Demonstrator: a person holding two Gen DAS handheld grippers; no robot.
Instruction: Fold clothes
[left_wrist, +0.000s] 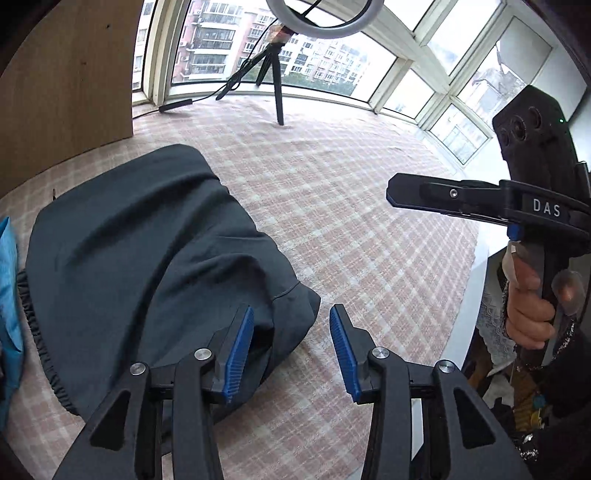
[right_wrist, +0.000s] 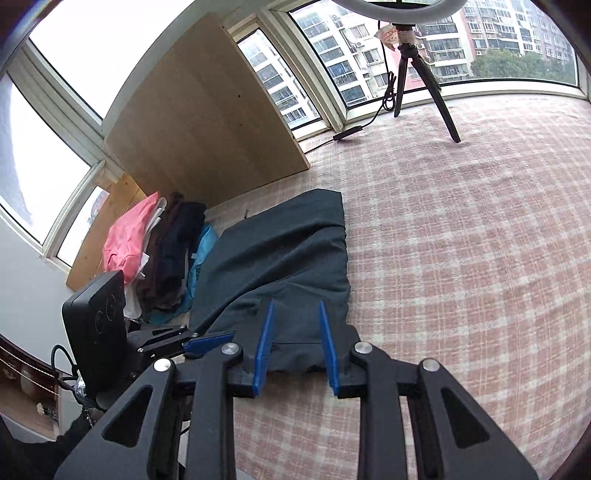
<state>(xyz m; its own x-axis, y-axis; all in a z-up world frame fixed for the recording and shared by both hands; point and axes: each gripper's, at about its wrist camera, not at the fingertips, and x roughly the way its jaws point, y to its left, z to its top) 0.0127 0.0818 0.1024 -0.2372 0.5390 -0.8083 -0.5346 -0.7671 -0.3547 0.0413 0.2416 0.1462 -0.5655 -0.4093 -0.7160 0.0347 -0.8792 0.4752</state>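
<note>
A dark grey-green garment (left_wrist: 147, 251) lies folded on the pink checked cloth (left_wrist: 351, 229); it also shows in the right wrist view (right_wrist: 280, 258). My left gripper (left_wrist: 291, 332) is open, above the garment's near right corner, with the left pad over the fabric. My right gripper (right_wrist: 295, 332) is open, held above the garment's near edge. The right gripper also shows from the side in the left wrist view (left_wrist: 395, 194), up in the air at the right. Both hold nothing.
A pile of clothes, pink (right_wrist: 125, 236), dark brown (right_wrist: 173, 251) and blue (right_wrist: 203, 251), lies left of the garment. A wooden board (right_wrist: 199, 125) leans at the back left. A ring-light tripod (right_wrist: 424, 85) stands at the back. The table edge (left_wrist: 476, 295) is at the right.
</note>
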